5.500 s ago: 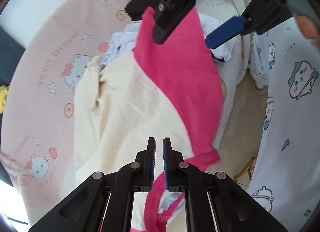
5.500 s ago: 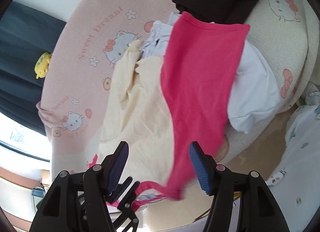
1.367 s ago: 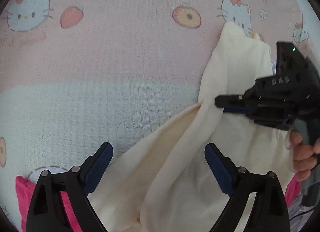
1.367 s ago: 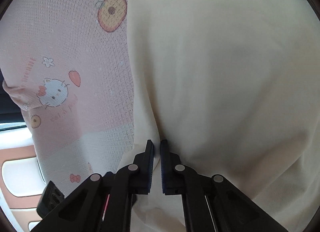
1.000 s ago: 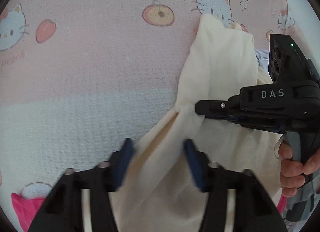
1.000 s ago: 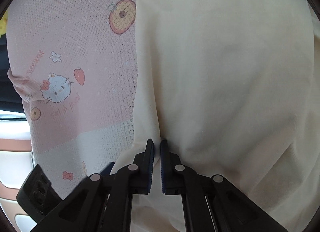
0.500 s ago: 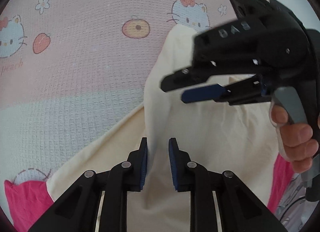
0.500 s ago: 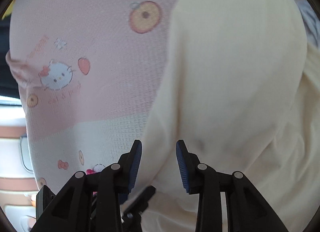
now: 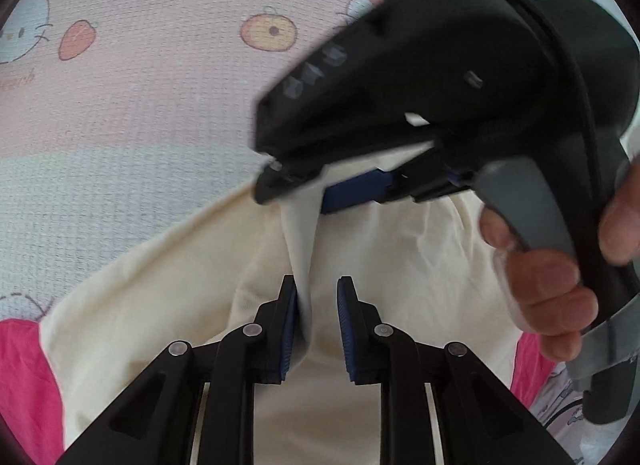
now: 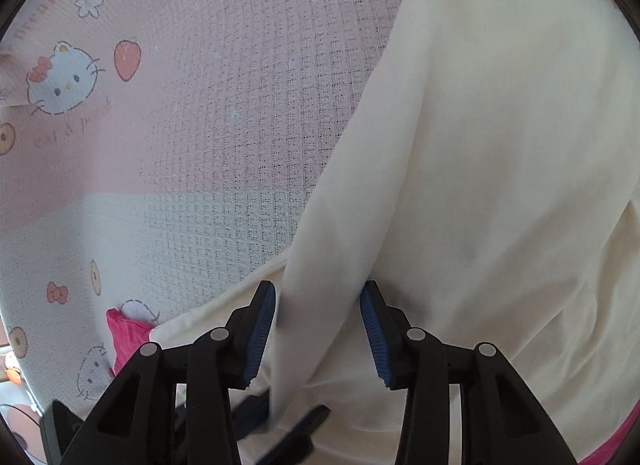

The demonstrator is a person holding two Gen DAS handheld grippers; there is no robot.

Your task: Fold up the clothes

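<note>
A cream garment lies spread on the pink cartoon-cat bedspread. One raised fold of it runs into my left gripper, whose jaws are shut narrowly on that fold. Just beyond it, my right gripper hovers over the same fold, held by a person's hand. In the right wrist view the right gripper is opening. The cream garment's fold stands loose between its blue pads. A pink garment pokes out from under the cream one.
The bedspread stretches away to the left and far side, printed with cats, fruit and flowers. A pink garment corner shows at the cream cloth's near left edge. Pale printed cloth lies at the lower right.
My right gripper has opened off the cream fold and swung closer, over the left gripper. My left gripper has closed in on the same fold and shifted slightly along it.
</note>
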